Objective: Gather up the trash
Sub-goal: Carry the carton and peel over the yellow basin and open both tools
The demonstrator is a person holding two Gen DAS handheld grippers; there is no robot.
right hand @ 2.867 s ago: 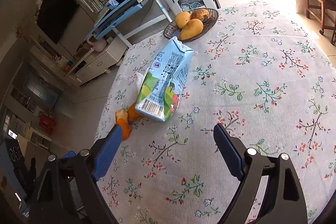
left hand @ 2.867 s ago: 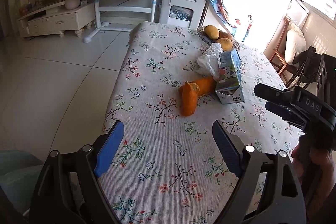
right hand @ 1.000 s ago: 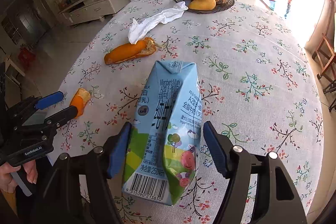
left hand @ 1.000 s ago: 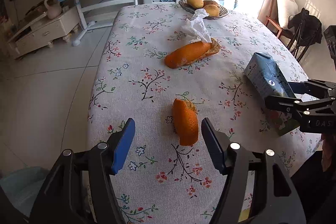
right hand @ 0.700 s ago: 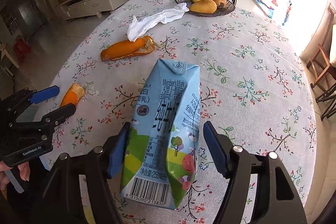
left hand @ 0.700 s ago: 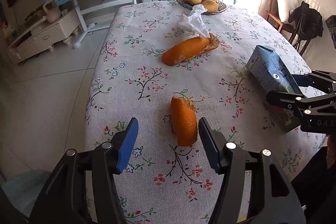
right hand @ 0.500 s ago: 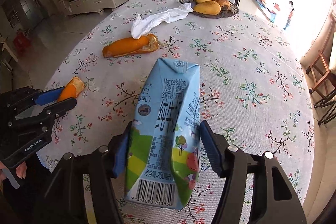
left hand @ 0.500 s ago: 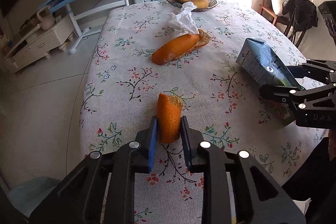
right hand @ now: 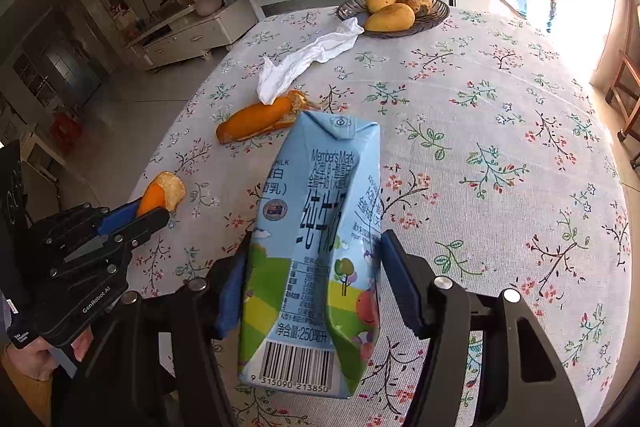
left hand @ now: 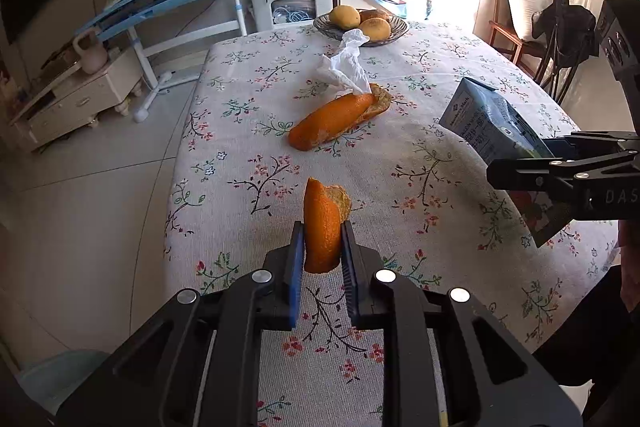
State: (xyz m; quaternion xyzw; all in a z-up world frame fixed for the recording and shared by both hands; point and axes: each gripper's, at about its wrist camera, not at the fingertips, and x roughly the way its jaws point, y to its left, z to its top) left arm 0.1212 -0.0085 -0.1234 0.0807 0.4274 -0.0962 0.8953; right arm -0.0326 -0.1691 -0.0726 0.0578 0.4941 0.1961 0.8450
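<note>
Both tools are loaded: the left gripper pinches a small orange peel above the table's near edge, the right gripper clamps the milk carton. Next comes carrying them to a bin; the long peel and crumpled tissue lie mid-table.

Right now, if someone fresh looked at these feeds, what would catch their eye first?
Both grippers are loaded: the right gripper is clamped on a dented blue milk carton, and the left gripper pinches a short orange peel. Beyond them, a longer peel and a crumpled white tissue lie on the floral tablecloth, before the fruit bowl.
</note>
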